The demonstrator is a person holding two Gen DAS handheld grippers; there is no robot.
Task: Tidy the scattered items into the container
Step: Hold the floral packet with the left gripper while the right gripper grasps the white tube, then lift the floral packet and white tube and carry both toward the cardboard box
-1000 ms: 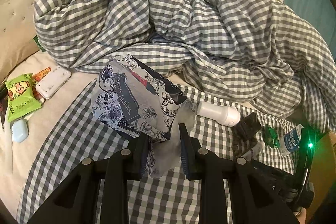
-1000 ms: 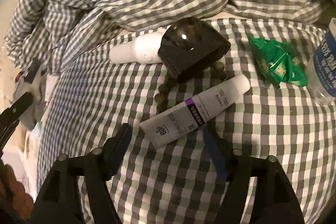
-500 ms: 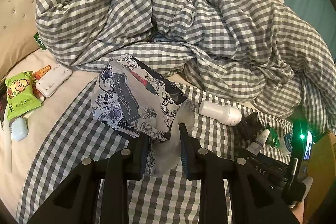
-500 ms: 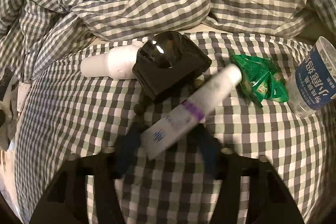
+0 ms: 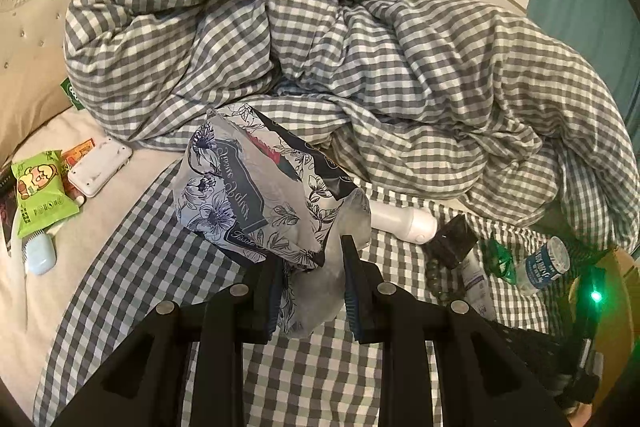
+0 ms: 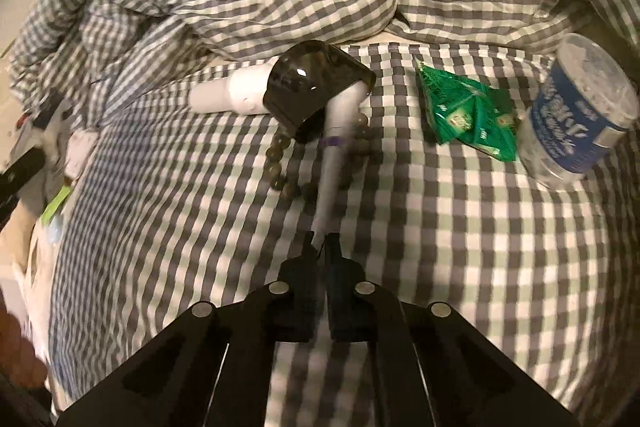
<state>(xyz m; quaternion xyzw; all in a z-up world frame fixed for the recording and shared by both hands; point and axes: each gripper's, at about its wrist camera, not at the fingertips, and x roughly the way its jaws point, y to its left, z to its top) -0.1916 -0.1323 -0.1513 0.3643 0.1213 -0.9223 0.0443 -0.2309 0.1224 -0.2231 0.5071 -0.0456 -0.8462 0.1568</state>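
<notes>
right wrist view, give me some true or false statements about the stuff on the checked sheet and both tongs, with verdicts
1. The right tongs are shut on the flat end of the white tube. True.
2. The water bottle stands upright. False: it lies on its side.
3. The green packet lies between the bottle and the dark cap. True.
4. The left tongs are empty. False: they hold the floral bag.
5. The bead bracelet lies inside the bag. False: it lies on the sheet.

Grey-and-white checked duvet (image 5: 360, 67); floral navy-and-white pouch (image 5: 256, 195); green packets (image 6: 468, 115); white tube (image 6: 334, 163), purple band; blue-labelled bottle (image 6: 576, 115).
</notes>
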